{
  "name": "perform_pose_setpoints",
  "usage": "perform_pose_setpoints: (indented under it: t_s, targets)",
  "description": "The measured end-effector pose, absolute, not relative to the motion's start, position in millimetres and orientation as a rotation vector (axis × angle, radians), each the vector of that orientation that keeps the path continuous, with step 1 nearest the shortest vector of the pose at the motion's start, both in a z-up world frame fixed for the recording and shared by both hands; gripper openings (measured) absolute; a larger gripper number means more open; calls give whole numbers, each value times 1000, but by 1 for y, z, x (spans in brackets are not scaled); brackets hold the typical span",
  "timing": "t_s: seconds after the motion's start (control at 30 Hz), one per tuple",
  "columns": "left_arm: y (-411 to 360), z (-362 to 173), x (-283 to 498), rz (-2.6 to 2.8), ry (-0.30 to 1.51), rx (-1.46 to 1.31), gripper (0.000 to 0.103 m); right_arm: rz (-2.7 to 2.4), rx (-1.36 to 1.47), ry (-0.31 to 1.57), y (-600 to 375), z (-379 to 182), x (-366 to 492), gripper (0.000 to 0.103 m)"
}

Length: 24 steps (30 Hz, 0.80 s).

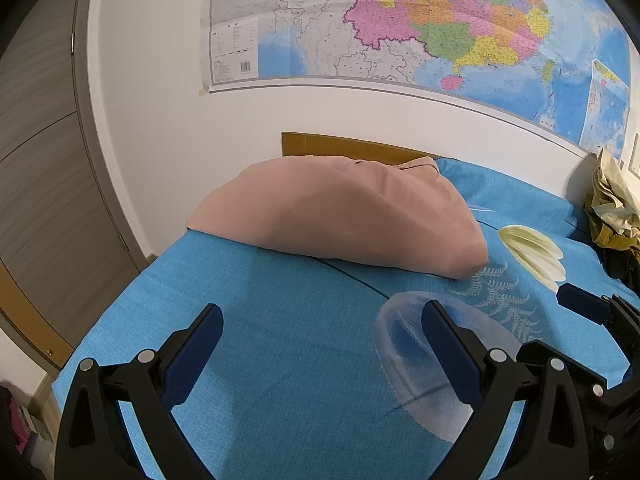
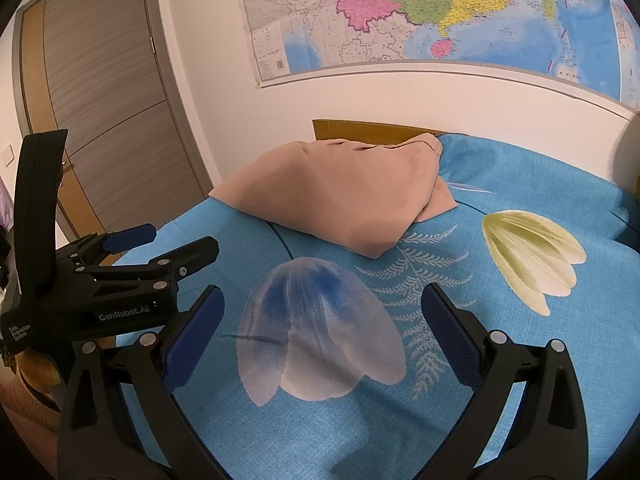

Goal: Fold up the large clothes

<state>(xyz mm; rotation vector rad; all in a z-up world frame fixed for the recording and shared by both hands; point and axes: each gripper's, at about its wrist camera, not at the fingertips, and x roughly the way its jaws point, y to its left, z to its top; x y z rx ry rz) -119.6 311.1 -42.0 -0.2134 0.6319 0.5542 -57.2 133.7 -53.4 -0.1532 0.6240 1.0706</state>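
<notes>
On the blue bedsheet point(image 2: 520, 360), folded pink garment point(image 2: 340, 196); both grippers gape empty

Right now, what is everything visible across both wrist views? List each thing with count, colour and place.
Folded pinkish-beige garment: one, far side of the bed, near the wall.
Blue floral bedsheet: one, covering the bed.
Brown cardboard piece: one, against the wall behind the garment.
Multicoloured wall map: one, on the white wall.
Grey-brown wooden door: one, left of the bed.
Crumpled olive-yellow cloth: one, right bed edge.
Left gripper: black with blue pads, open, over the sheet.
Right gripper: same, open, over the sheet.
</notes>
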Motion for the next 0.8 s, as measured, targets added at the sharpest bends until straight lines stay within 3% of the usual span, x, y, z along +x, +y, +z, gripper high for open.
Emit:
perform_pose_setpoints:
  t_s: [0.8]
  targets:
    - [311, -44, -119, 557, 639, -214, 96, 1066, -151, 627, 135, -54, -58, 97]
